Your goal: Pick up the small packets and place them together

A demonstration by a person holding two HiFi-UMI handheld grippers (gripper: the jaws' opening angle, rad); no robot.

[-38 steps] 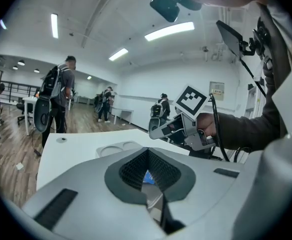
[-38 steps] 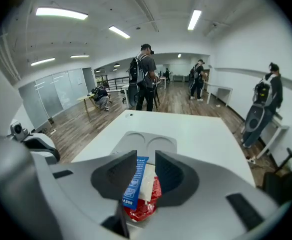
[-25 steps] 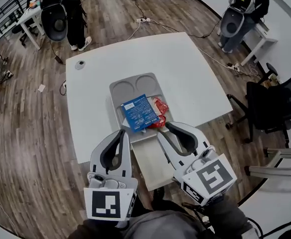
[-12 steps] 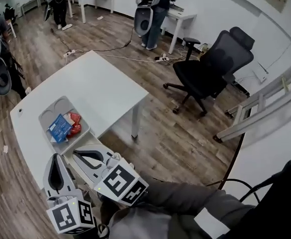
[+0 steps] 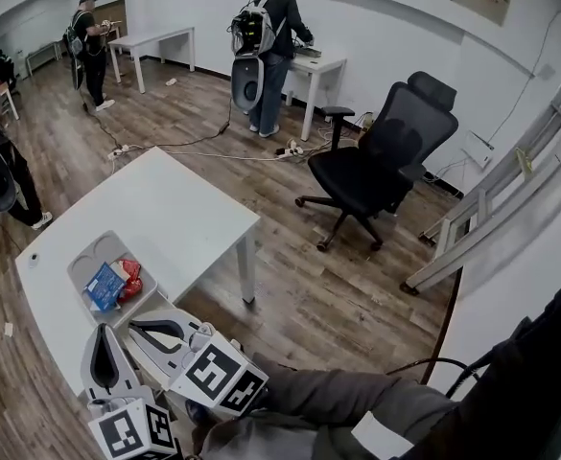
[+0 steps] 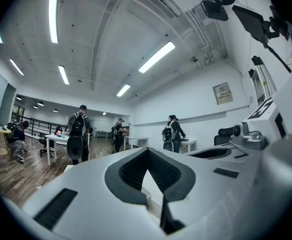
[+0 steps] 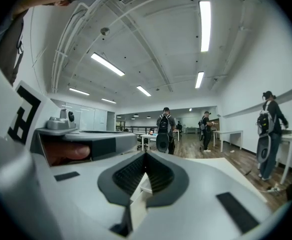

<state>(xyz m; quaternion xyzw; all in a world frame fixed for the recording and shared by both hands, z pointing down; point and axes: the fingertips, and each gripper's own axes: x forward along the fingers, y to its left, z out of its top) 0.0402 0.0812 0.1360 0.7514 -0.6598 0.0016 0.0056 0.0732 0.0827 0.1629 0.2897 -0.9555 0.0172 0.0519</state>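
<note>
A: Where are the small packets [image 5: 113, 283]?
B: In the tray [image 5: 81, 263], side by side, on the table [image 5: 170, 209] towards its near end.
A: And the grippers?
B: Just before the tray, the left gripper [image 5: 102, 331] left of the right gripper [image 5: 137, 326].
A: Beyond the table?
B: An office chair [image 5: 381, 156] on the floor to its right, and a person [image 5: 267, 32] at a desk [image 5: 311, 61] behind that.

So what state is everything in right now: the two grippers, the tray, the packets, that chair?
left gripper: shut, nothing in it.
right gripper: shut, nothing in it.
grey tray: on the white table, holding both packets.
blue packet: lying in the tray.
red packet: in the tray, right beside the blue packet.
office chair: unoccupied, standing apart from the table.
</note>
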